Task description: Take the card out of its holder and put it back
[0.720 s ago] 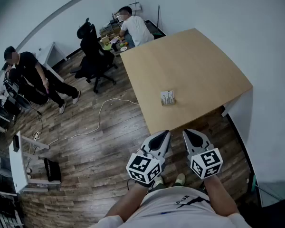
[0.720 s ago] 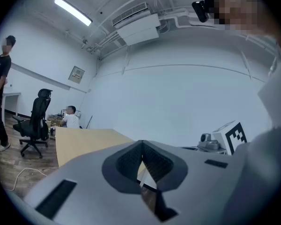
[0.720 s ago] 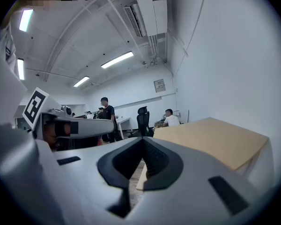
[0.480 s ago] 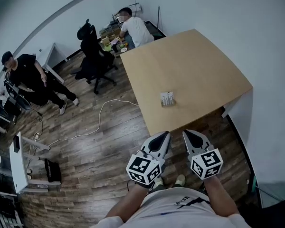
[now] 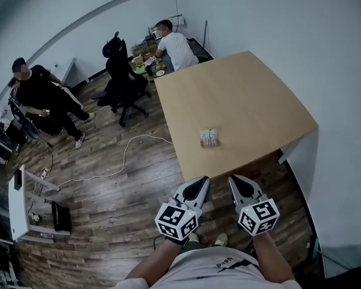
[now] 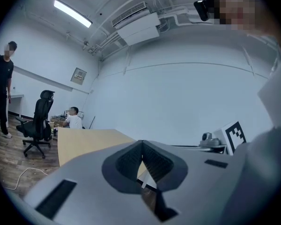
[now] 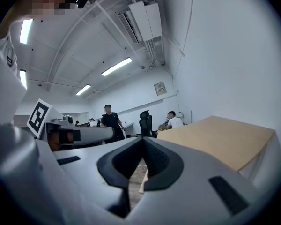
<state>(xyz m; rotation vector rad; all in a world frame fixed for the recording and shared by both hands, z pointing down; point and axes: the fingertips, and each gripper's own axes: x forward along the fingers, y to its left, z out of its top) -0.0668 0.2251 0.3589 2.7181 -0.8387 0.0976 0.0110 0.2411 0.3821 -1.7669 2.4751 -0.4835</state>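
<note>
Grippers: left gripper [image 5: 200, 184] and right gripper [image 5: 237, 182], jaws pressed together, empty, held short of the table edge.
Card holder [image 5: 209, 138]: lying on table [image 5: 246, 89].

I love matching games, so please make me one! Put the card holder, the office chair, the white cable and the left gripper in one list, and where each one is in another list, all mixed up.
Things:
1. card holder
2. office chair
3. white cable
4. left gripper

Places:
A. snaking across the wooden floor
B. held in front of the table's near edge, jaws together
C. on the table, close to its near edge
D. standing beside the seated person in white

Pairs: 1-C, 2-D, 3-A, 4-B
</note>
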